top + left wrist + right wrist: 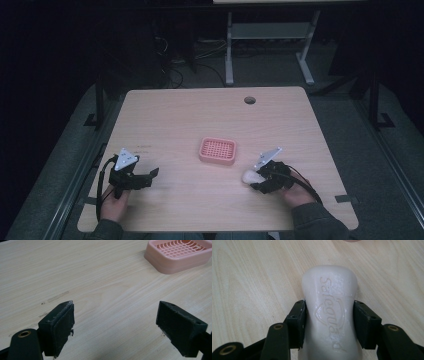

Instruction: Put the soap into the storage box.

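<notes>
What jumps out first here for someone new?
The white soap bar, clamped between the right gripper's fingers near the table's front right. Next, the pink soap dish at the table's middle, just left of the bar. The left gripper sits open and holds nothing at front left.

Soap dish sits on the counter, about mid-width, a bit nearer the person's edge than the far edge. Soap bar lies on the counter just right of the dish and nearer the person, close to it but apart. Right gripper is at the bar, jaws on either side of it, pads against its sides. Left gripper is well left of the dish, near the front-left corner, jaws spread over bare counter. Cable hole sits behind the dish, near the far edge.
</notes>
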